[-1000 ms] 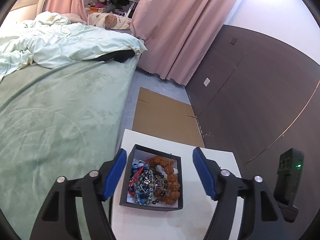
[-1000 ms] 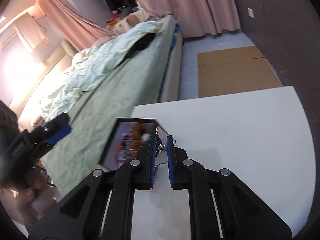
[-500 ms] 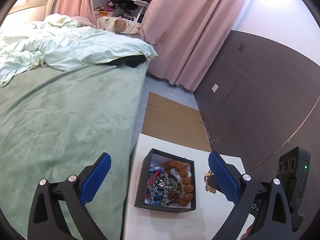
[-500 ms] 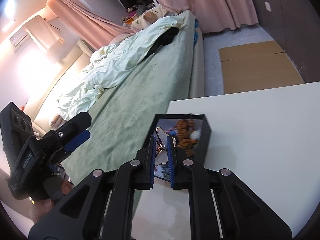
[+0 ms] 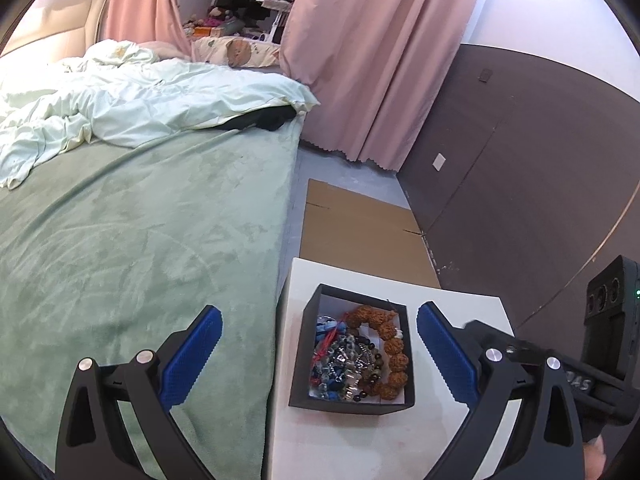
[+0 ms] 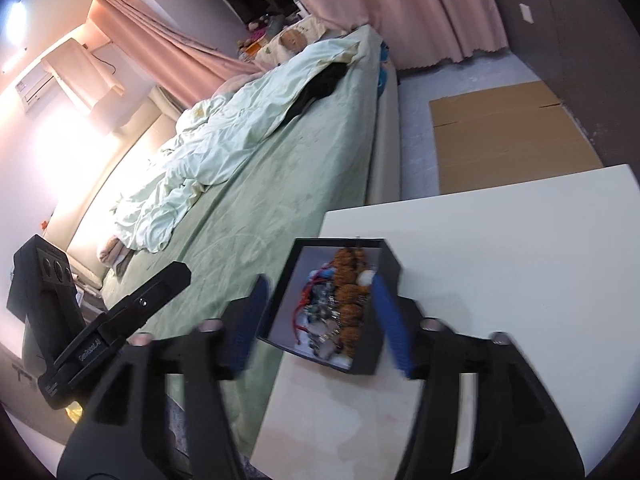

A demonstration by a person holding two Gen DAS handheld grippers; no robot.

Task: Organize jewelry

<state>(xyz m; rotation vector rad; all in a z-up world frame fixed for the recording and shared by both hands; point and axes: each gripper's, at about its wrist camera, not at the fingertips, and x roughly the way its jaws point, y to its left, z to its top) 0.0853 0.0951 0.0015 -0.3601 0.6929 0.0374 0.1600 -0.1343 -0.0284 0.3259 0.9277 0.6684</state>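
A black open box [image 5: 308, 376] stands on the white table [image 5: 360, 448] near its left edge. It holds a pile of jewelry [image 5: 356, 356]: brown bead bracelet, dark and blue beads, red cord. My left gripper [image 5: 320, 356] is open wide, its blue pads either side of the box and above it. In the right wrist view the same box [image 6: 388, 268] with the jewelry [image 6: 340, 304] lies between the blue pads of my right gripper [image 6: 320, 320], which is open and empty, blurred by motion.
A green-covered bed [image 5: 140, 240] with a rumpled pale duvet runs along the table's left side. Flat cardboard [image 5: 360, 236] lies on the floor beyond the table. Pink curtains and a dark wall panel [image 5: 520, 168] stand behind. The other gripper's body [image 6: 100, 332] shows at left.
My right gripper, shut on a thin gold-coloured chain piece before, has opened over the box and no longer holds it. My left gripper has drawn back and left, staying open.
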